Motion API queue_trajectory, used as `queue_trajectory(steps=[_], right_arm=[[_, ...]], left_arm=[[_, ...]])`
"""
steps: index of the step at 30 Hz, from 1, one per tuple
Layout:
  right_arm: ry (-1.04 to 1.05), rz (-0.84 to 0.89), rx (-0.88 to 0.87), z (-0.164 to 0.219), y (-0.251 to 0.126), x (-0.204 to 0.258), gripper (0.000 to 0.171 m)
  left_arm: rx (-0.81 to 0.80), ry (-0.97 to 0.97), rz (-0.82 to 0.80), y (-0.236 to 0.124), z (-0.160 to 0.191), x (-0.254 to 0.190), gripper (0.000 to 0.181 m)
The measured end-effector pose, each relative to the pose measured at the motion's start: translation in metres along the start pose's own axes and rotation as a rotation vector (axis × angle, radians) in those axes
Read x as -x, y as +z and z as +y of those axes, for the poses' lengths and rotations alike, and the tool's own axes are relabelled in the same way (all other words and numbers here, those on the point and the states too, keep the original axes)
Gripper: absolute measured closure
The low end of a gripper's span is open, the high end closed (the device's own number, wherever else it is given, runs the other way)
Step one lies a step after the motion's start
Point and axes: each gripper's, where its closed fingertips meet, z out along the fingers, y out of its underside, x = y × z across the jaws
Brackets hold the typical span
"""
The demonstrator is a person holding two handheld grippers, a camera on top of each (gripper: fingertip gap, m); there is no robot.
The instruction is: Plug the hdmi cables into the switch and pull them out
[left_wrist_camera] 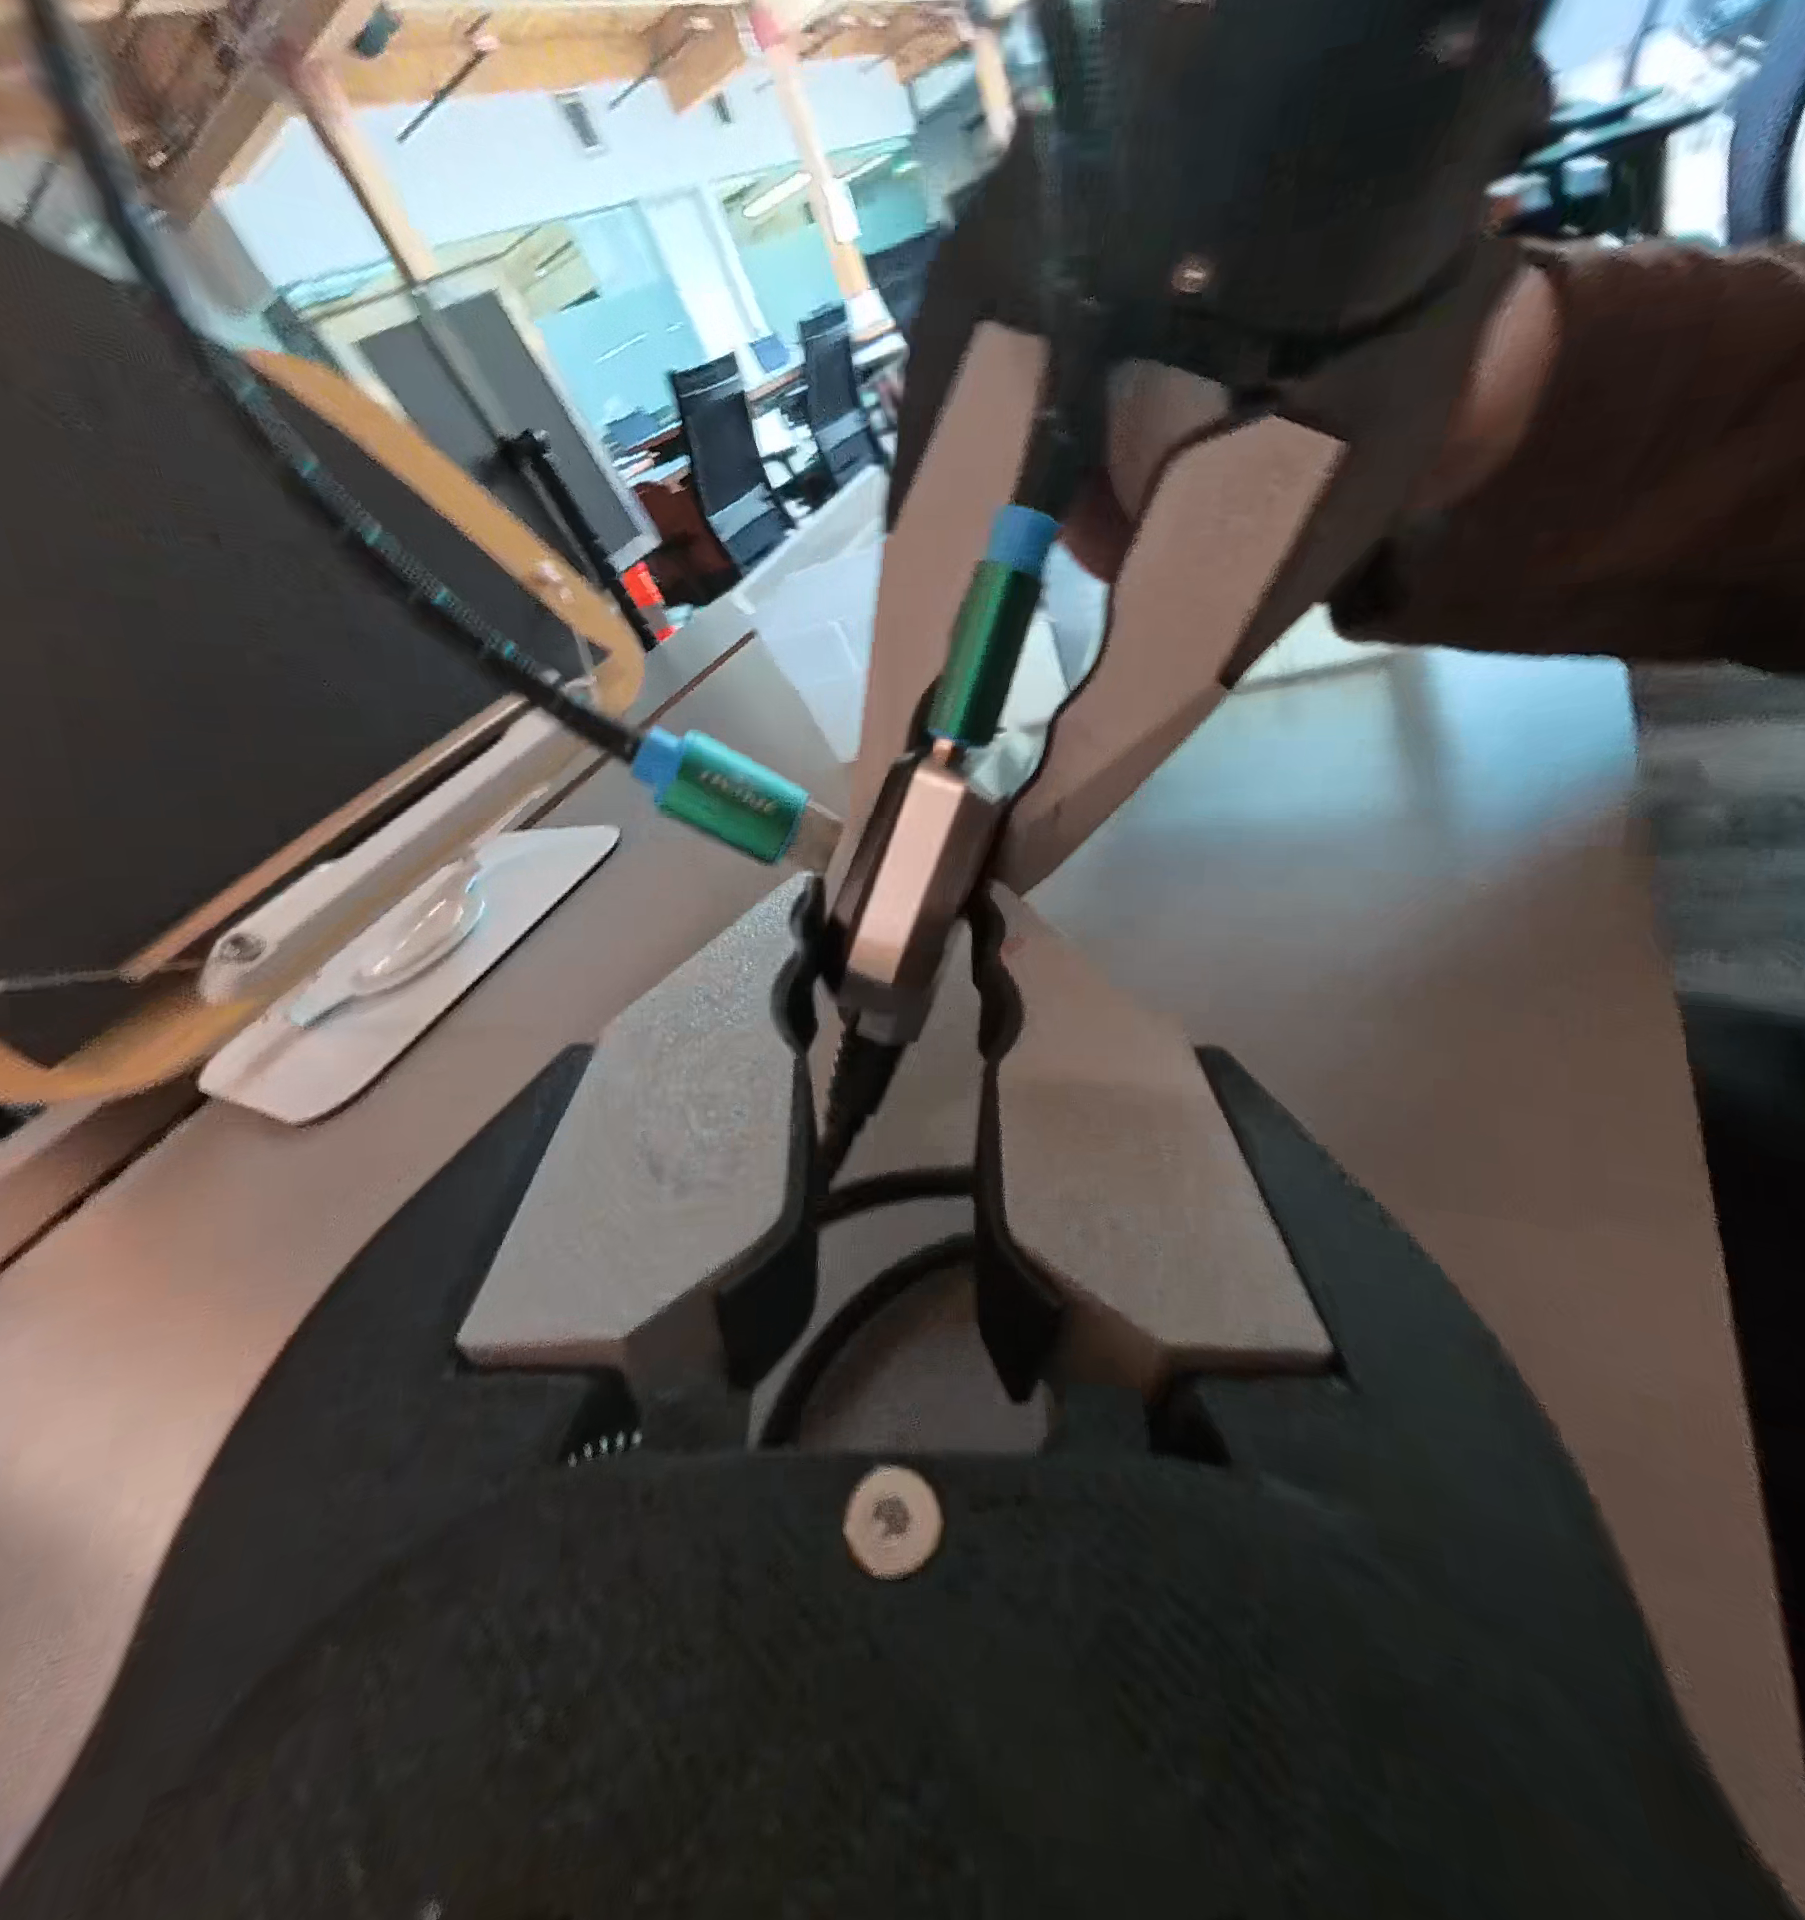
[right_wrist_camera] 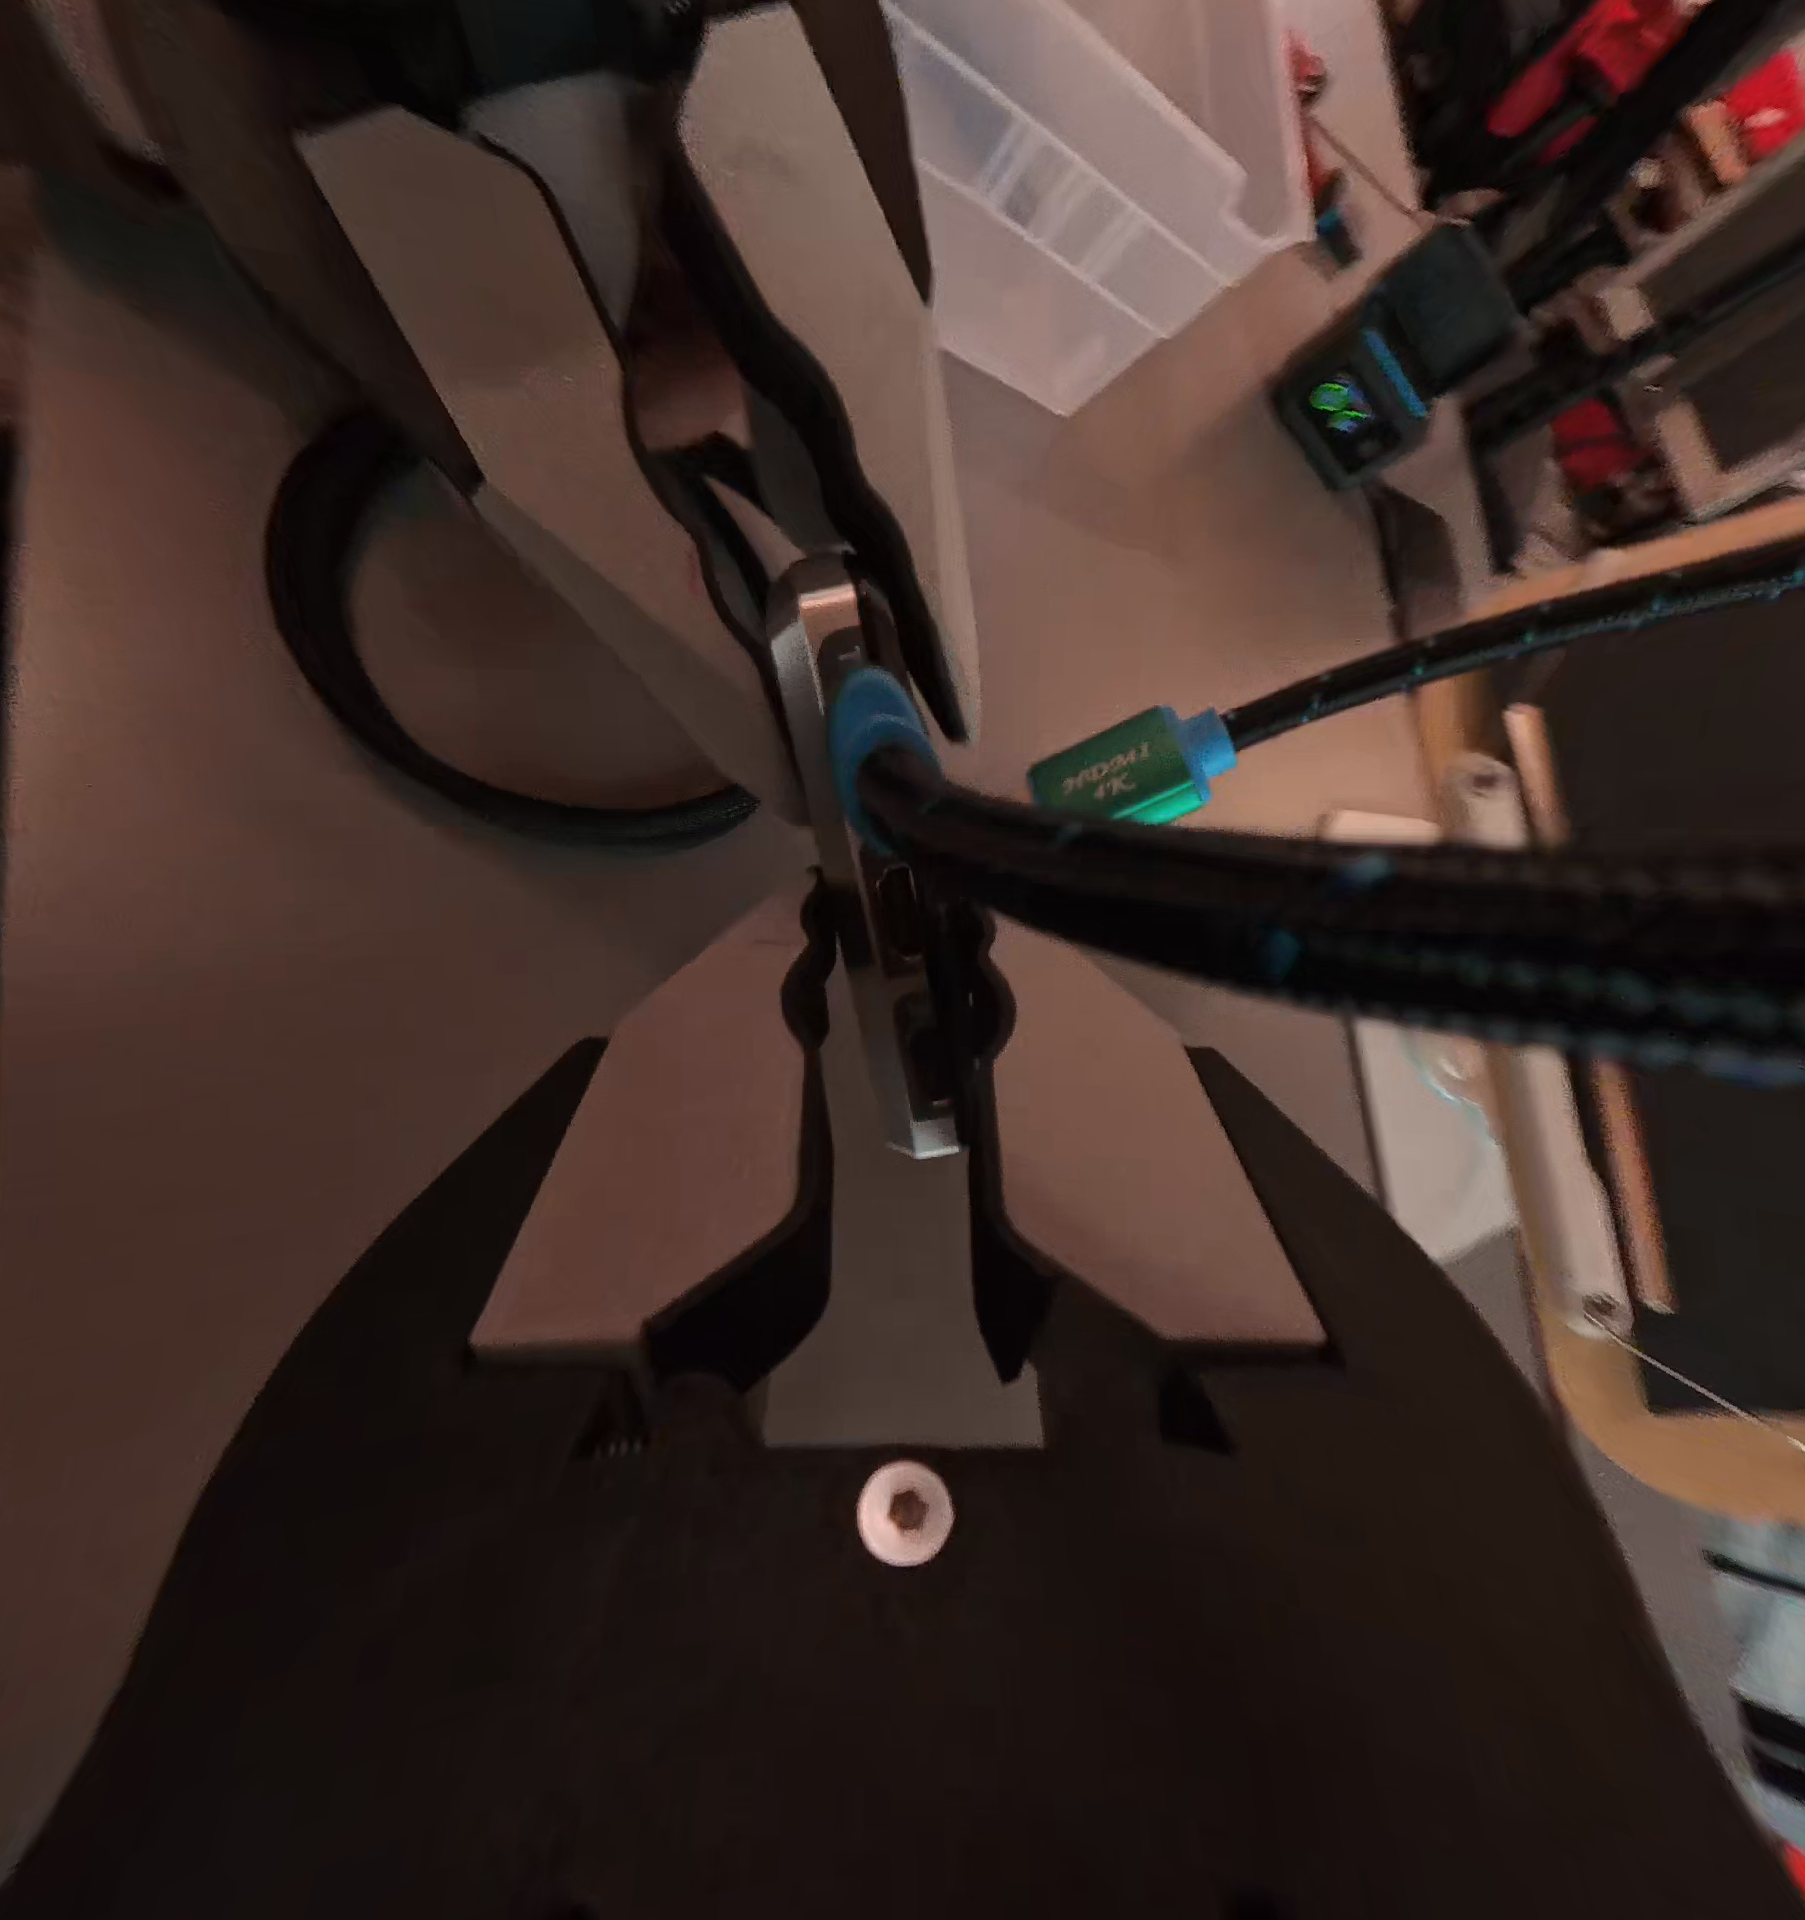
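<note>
Both tongs, left [left_wrist_camera: 898,956] & right [right_wrist_camera: 898,997], clamped on switch [left_wrist_camera: 903,883]; pale tabletop [left_wrist_camera: 1345,935], office chairs [left_wrist_camera: 716,457] behind.

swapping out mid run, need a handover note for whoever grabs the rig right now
Left gripper: jaws shut on the switch.
Right gripper: jaws shut on the switch's other end, by the first plug.
First plug: seated in the switch.
Second plug: tip at the switch's side; whether it is seated is unclear.
Done: at least one cable in.
Left: check the second plug, then pull both out.
</note>
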Motion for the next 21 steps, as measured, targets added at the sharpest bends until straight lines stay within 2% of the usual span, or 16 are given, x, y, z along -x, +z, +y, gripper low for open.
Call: queue_trajectory(steps=[3, 5, 7, 10, 12, 13, 15, 17, 21], right_arm=[[-0.011, 0.253, 0.072, 0.015, -0.01, -0.039, 0.151], [-0.067, 0.461, 0.205, 0.035, -0.019, -0.07, 0.152], [-0.133, 0.565, 0.336, 0.052, -0.018, -0.086, 0.153], [-0.164, 0.503, 0.456, 0.069, 0.009, -0.074, 0.149], [-0.191, 0.432, 0.462, 0.071, 0.025, -0.055, 0.142], [-0.213, 0.409, 0.433, 0.067, 0.03, -0.046, 0.145], [-0.241, 0.367, 0.361, 0.058, 0.033, -0.031, 0.144], [-0.225, 0.254, 0.316, 0.056, 0.035, -0.012, 0.139], [-0.122, 0.199, 0.297, 0.063, 0.021, -0.01, 0.131]], left_arm=[[0.049, -0.059, -0.065, -0.004, -0.005, 0.018, 0.149], [0.097, -0.076, -0.082, -0.009, -0.008, 0.025, 0.147], [0.162, -0.088, -0.104, -0.013, -0.004, 0.031, 0.147], [0.213, -0.079, -0.153, -0.018, 0.005, 0.041, 0.148], [0.236, -0.095, -0.178, -0.022, 0.011, 0.049, 0.149], [0.248, -0.115, -0.184, -0.025, 0.013, 0.053, 0.148], [0.279, -0.175, -0.175, -0.033, 0.016, 0.058, 0.142], [0.33, -0.24, -0.141, -0.042, 0.021, 0.058, 0.132], [0.417, -0.27, -0.08, -0.065, 0.024, 0.055, 0.128]])
